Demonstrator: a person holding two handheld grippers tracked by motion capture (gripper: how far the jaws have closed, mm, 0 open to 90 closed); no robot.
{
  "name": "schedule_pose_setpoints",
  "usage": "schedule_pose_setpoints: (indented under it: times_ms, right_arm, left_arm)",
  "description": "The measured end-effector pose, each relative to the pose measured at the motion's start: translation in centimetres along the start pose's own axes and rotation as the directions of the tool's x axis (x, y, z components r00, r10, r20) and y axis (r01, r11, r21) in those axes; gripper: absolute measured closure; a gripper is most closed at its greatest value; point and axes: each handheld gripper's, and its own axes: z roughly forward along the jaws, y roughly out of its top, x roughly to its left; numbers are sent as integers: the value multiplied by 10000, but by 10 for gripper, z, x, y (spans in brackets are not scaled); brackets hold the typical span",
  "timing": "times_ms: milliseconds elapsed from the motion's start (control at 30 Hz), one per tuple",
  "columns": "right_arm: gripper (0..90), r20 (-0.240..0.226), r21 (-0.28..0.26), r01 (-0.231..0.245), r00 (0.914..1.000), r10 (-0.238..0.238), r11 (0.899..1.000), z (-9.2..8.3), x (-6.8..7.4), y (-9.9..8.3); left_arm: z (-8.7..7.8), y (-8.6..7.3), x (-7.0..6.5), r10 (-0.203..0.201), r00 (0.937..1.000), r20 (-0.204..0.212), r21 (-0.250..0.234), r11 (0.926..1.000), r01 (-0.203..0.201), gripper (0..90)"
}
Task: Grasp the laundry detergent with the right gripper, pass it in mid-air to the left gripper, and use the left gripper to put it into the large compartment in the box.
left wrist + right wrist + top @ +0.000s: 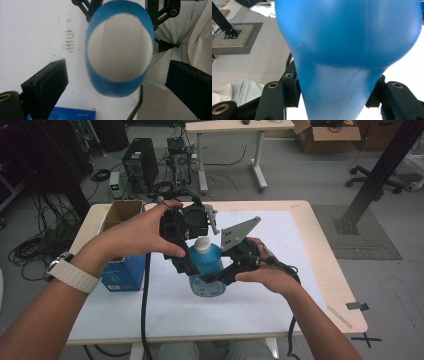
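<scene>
A blue bottle (pixel 210 275) with a white cap (pixel 202 244) is held upright over the white table top (pixel 280 270). My right gripper (pixel 225 272) comes in from the right and is shut on the bottle's lower body; in the right gripper view its jaws press both sides of the blue bottle (pixel 347 37). My left gripper (pixel 192 255) hangs over the bottle and points down. The left gripper view looks straight down on the white cap (pixel 120 47) and the blue shoulder (pixel 112 87), with the left gripper (pixel 116 65) open and a jaw well clear on each side.
A blue carton (pixel 125 272) stands at the table's left, with an open cardboard box (pixel 120 215) behind it. A strip of tape (pixel 357 306) lies near the right front corner. Beyond the table are a computer tower (pixel 140 162), cables and another desk.
</scene>
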Motion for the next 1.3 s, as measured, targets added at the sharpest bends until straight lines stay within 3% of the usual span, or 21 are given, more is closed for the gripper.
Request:
schedule_pose_setpoints:
  times_ms: [800,1300]
  right_arm:
    - [444,-11,5,63,10000,-63,10000,1,0,6]
    - [444,-37,34,47,10000,-47,10000,1,1,7]
  left_arm:
    - [8,8,4,74,10000,6,4,10000,-74,53]
    - [12,8,4,174,9998,103,62,9998,-175,118]
